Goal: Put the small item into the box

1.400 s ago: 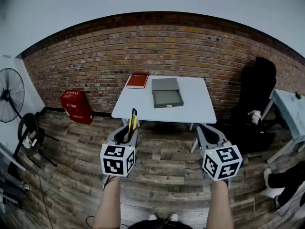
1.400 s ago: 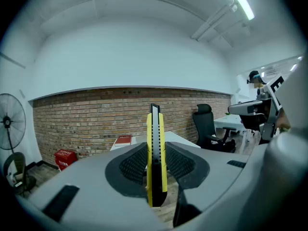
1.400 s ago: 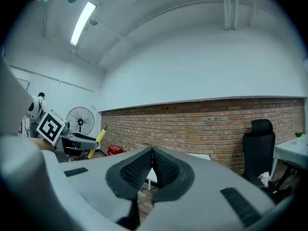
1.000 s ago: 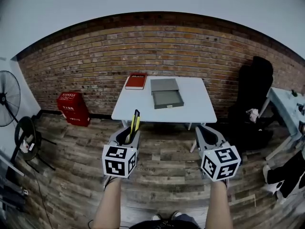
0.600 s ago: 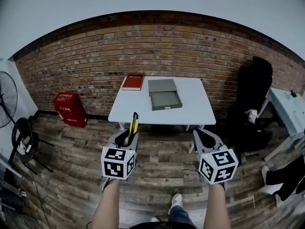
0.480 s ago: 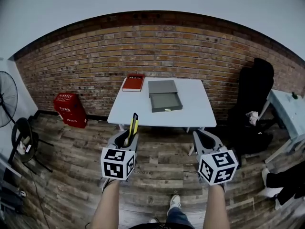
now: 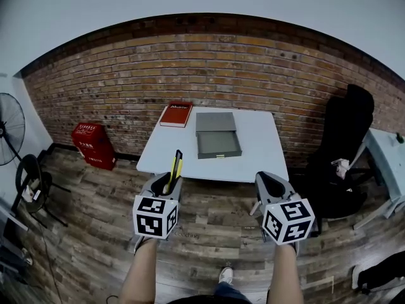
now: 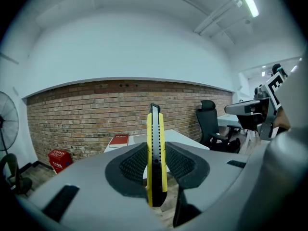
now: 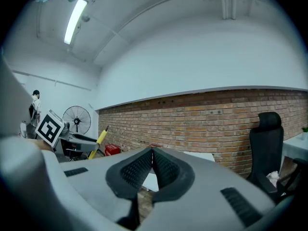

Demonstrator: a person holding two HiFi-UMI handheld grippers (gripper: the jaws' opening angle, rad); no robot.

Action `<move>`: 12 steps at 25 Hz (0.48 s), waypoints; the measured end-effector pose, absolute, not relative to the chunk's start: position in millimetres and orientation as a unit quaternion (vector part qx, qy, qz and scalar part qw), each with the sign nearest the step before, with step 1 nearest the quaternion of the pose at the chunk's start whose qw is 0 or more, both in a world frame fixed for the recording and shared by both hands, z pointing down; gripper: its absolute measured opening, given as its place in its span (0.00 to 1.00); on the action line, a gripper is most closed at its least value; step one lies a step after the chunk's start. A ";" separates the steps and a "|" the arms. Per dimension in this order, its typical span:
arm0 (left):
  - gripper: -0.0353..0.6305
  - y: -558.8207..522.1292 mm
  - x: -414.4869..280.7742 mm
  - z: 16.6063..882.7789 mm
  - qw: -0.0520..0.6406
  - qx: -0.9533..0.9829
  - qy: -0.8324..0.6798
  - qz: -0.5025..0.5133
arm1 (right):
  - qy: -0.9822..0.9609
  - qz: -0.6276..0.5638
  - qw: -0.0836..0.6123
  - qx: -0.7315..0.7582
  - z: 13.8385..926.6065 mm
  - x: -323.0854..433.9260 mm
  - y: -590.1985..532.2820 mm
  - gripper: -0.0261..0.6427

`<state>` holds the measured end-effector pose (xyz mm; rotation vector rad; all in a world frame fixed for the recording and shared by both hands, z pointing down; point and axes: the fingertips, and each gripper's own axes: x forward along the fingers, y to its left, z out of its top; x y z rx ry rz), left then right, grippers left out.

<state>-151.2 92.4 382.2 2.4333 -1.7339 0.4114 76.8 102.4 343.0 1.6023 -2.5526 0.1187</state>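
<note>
Step in hand: carry. The item is picked up and not yet at the box.

Left claw (image 7: pixel 168 182) is clamped on a yellow-and-black utility knife (image 7: pixel 176 166). The left gripper view shows both ribbed pads pressed against the handle sides, with the knife (image 8: pixel 156 150) upright and its tip pointing up and away past the pad ends. Grip looks centred, no tilt visible.

Right claw (image 7: pixel 272 185) is pinched together with nothing in it. In the right gripper view the pads meet along one line (image 9: pixel 152 159). It is idle and held level with the left one.

In the head view both claws are over the wood floor (image 7: pixel 215 214), short of the near edge of the white worktop (image 7: pixel 266 151), which lies at 12 o'clock. The grey box (image 7: pixel 218 144) sits about mid-worktop, open side up. Its lid (image 7: pixel 215 121) touches it at its 12 o'clock side. The box interior looks empty, though it's too small to be sure. A red book (image 7: pixel 176 114) is at 11 o'clock of the box, near the far left corner, apart from it.

Next move, by judgement: close the gap to the worktop, swing the left claw toward 1 o'clock until the knife is over the open box, and lower it. The knife is long, so lay it along the box's longer side before letting go. Risk: an upright knife may tip over the rim on release.
</note>
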 end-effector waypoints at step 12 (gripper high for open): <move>0.25 32.7 -108.7 376.6 0.063 0.787 -0.596 0.148 | -0.860 0.045 0.052 0.506 337.3 121.2 32.1 0.07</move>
